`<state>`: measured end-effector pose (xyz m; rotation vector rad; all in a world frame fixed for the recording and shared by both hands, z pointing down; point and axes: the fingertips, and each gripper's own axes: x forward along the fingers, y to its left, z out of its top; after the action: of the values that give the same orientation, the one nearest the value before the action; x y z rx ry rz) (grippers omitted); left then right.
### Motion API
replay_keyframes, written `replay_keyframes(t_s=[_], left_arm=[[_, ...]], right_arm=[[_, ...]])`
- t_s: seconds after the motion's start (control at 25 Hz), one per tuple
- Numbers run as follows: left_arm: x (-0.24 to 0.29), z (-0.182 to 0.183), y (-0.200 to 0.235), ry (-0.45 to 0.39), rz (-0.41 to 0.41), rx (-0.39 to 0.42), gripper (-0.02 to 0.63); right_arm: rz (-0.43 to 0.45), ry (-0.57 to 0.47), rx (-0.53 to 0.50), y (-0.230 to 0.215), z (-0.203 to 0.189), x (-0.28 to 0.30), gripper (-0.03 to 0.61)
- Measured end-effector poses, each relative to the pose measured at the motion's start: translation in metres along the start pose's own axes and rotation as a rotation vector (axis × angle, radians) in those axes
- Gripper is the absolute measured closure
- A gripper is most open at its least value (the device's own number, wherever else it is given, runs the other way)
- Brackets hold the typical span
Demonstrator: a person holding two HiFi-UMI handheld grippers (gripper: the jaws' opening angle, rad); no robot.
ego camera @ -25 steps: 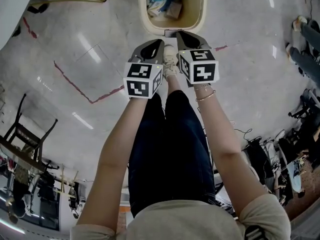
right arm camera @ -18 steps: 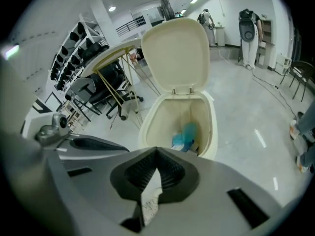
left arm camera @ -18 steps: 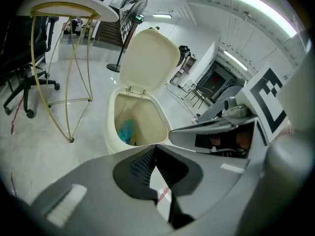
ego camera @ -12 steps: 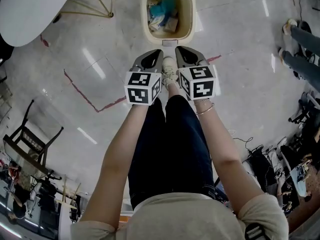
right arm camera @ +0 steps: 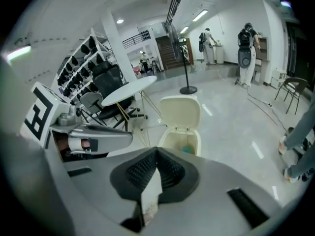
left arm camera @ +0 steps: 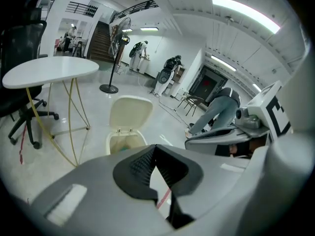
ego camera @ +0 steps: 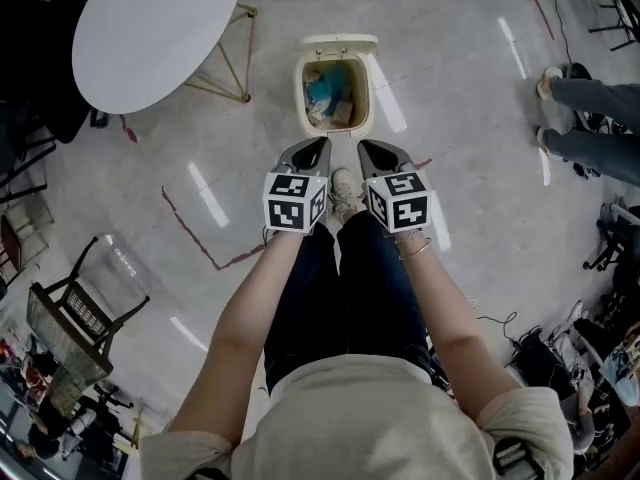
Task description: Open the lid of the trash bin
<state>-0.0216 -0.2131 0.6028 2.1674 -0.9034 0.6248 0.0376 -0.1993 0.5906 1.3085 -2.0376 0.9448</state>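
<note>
Trash bin [ego camera: 335, 118] stands on the pale floor [ego camera: 470, 88], straight ahead of the person and apart from both grippers. Its lid [ego camera: 340, 42] is raised and tilted back at the far rim, so the opening is exposed. Rubbish [ego camera: 325, 93] lies inside, including something blue; the rest cannot be told.

Left gripper [ego camera: 320, 141] is held level in front of the person's legs, pointing toward the bin. In the left gripper view its jaws meet at the tips, with only a thin wedge of floor showing behind them and nothing between them. Right gripper [ego camera: 365, 145] is held just beside it at the same height, also pointing at the bin. In the right gripper view its jaws likewise meet at the tips, empty. Neither gripper touches the bin or lid.

One shoe [ego camera: 345, 193] of the person shows between the two grippers. A round white table [ego camera: 155, 33] on thin yellow legs stands left of the bin, near it but not touching. A red tape line [ego camera: 205, 248] crosses the floor on the left, and a dark chair [ego camera: 70, 313] stands further left, well apart from the bin.
</note>
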Motion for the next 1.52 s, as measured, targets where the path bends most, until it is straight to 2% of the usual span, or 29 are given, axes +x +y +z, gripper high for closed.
replay_keyframes(t_s=[0.2, 0.36, 0.52, 0.76, 0.96, 1.12, 1.32, 1.52], left_arm=[[-0.025, 0.042, -0.023, -0.052, -0.007, 0.05, 0.604], [-0.047, 0.069, -0.035, -0.095, -0.001, 0.052, 0.604], [-0.07, 0.093, -0.044, -0.155, 0.005, 0.022, 0.604], [-0.1, 0.12, -0.058, -0.21, -0.002, 0.032, 0.604], [-0.126, 0.151, -0.079, -0.261, -0.059, 0.107, 0.604], [-0.145, 0.174, -0.092, -0.308, -0.068, 0.182, 0.604], [-0.166, 0.202, -0.106, -0.392, -0.075, 0.206, 0.604], [-0.173, 0.211, -0.115, -0.43, -0.08, 0.227, 0.604]], right_arm=[[-0.004, -0.054, -0.018, 0.009, 0.034, -0.034, 0.571], [-0.008, -0.124, -0.053, 0.017, 0.069, -0.06, 0.571], [-0.018, -0.194, -0.079, 0.022, 0.1, -0.085, 0.571], [-0.007, -0.292, -0.122, 0.037, 0.138, -0.12, 0.571], [0.035, -0.356, -0.147, 0.053, 0.156, -0.148, 0.571], [0.061, -0.408, -0.159, 0.065, 0.167, -0.169, 0.571], [0.073, -0.47, -0.181, 0.071, 0.189, -0.192, 0.571], [0.09, -0.518, -0.216, 0.075, 0.201, -0.21, 0.571]])
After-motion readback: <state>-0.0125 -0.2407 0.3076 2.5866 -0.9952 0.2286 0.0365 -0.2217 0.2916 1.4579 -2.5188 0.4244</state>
